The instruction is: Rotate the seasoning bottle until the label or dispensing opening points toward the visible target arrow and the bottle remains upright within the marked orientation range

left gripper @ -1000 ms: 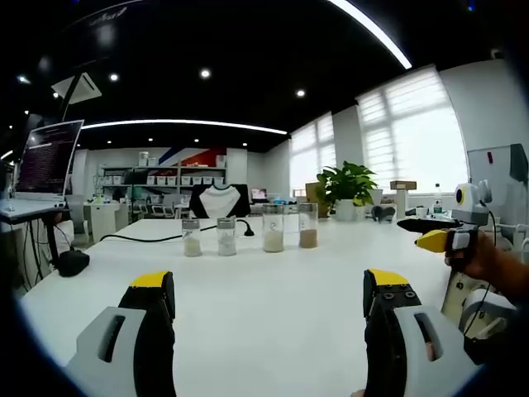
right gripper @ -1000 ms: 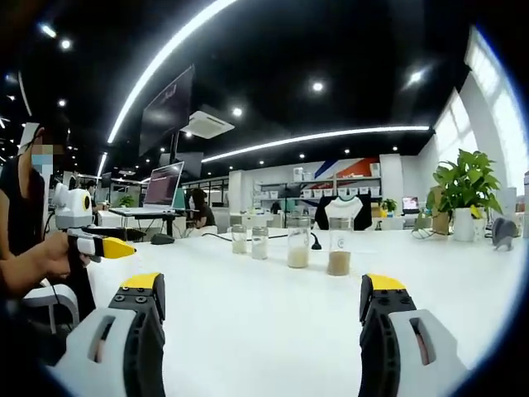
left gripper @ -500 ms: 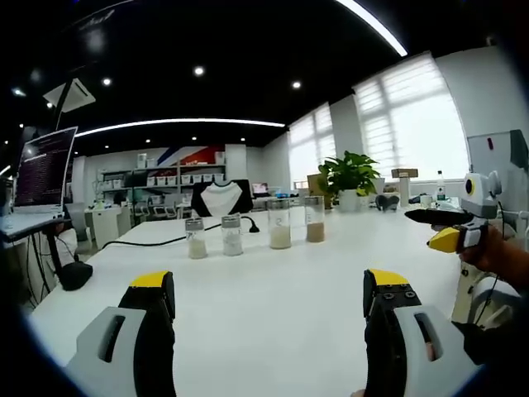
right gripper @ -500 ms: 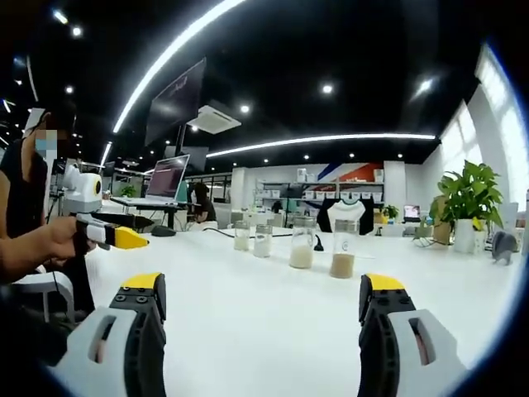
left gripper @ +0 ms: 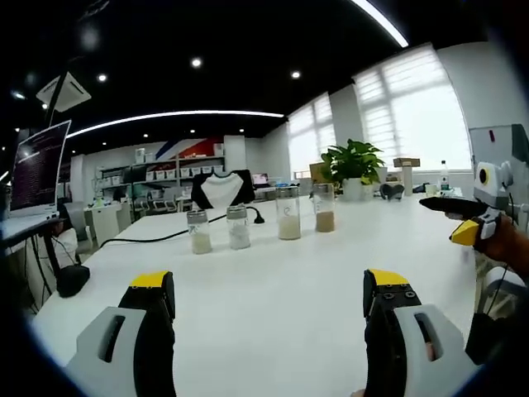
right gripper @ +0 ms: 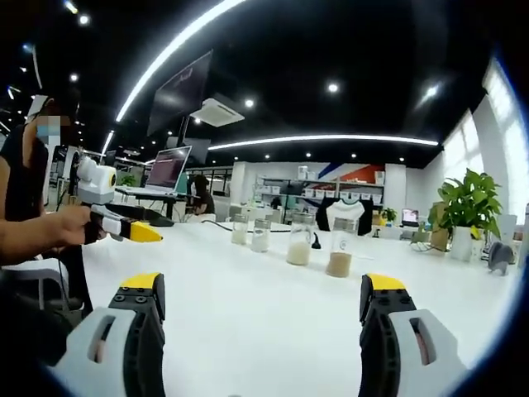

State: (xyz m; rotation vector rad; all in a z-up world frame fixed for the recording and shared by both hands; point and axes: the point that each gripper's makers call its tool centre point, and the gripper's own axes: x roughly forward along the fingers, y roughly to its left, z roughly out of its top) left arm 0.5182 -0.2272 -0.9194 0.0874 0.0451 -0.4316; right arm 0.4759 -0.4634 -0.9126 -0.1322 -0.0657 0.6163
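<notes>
Tongs status: my left gripper (left gripper: 269,289) stands with its jaws wide apart and nothing between them, above the bare white table (left gripper: 273,273). My right gripper (right gripper: 263,291) is likewise spread, holding nothing, over the same table (right gripper: 256,289). In the left gripper view, the right gripper (left gripper: 467,223) enters at the right edge, held in my hand (left gripper: 508,244); its yellow tip points left, and from this angle I cannot tell its jaw gap. In the right gripper view, the left gripper (right gripper: 132,227) enters from the left, held in my other hand (right gripper: 66,225), yellow tip pointing right.

Bottle count: four, standing upright in a row well ahead of both grippers, apart from one another. In the left gripper view, from left: bottle 1 (left gripper: 198,231) and bottle 2 (left gripper: 238,227), both short with pale contents; bottle 3 (left gripper: 288,213), taller, cream contents; bottle 4 (left gripper: 324,208), brown contents. The right gripper view shows the same row: bottle 1 (right gripper: 240,229), bottle 2 (right gripper: 260,235), bottle 3 (right gripper: 299,241), bottle 4 (right gripper: 340,252).

Other items, one each: a black cable (left gripper: 149,240) running behind the bottles; a potted plant (left gripper: 354,165); a laptop (right gripper: 165,174) on a far desk.

Limits: labels and dispensing openings are too small to read.
</notes>
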